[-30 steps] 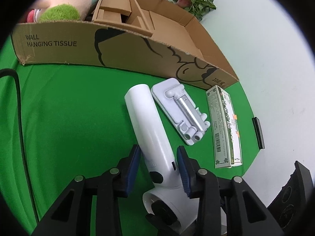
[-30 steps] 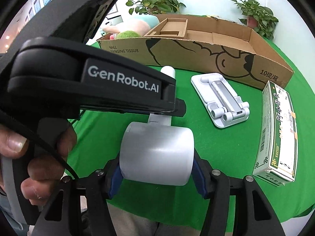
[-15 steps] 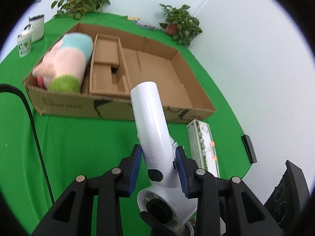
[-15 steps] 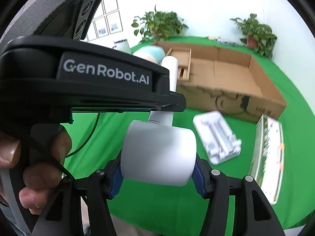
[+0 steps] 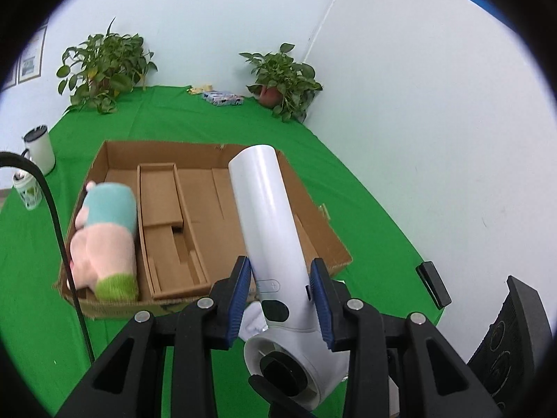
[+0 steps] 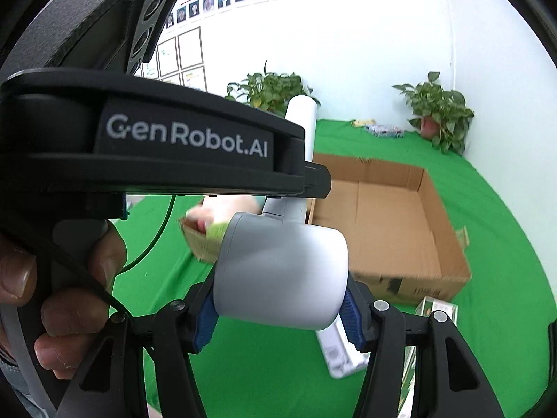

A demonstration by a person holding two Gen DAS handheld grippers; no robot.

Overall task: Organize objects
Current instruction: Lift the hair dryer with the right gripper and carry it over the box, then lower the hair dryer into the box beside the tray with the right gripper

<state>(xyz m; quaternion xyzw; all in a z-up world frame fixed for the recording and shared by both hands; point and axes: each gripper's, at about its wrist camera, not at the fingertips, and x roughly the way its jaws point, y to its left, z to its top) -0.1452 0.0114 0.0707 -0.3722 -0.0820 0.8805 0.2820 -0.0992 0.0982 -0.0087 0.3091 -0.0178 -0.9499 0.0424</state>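
Observation:
A white hair dryer is held up in the air by both grippers, in front of the open cardboard box point(image 5: 198, 188). My left gripper point(image 5: 280, 271) is shut on its handle point(image 5: 268, 216), which points up and away over the box. My right gripper point(image 6: 278, 310) is shut on the dryer's fat grey-white head point(image 6: 282, 271). The left gripper's black body point(image 6: 156, 146) and the hand point(image 6: 69, 296) that holds it fill the left of the right wrist view. A pink and teal plush toy point(image 5: 104, 240) lies at the box's left end.
A cardboard insert point(image 5: 163, 216) sits in the box beside the plush. On the green cloth below lie a white phone stand point(image 6: 343, 355) and a green carton point(image 6: 435, 310). Two potted plants point(image 5: 104, 66) point(image 5: 282, 83), a mug point(image 5: 40, 149) and a black cable point(image 5: 52, 209) are around.
Both grippers have risen with the hair dryer, lifting it off the green cloth. The box's inside now shows from above, and the stand and carton have dropped low in view.

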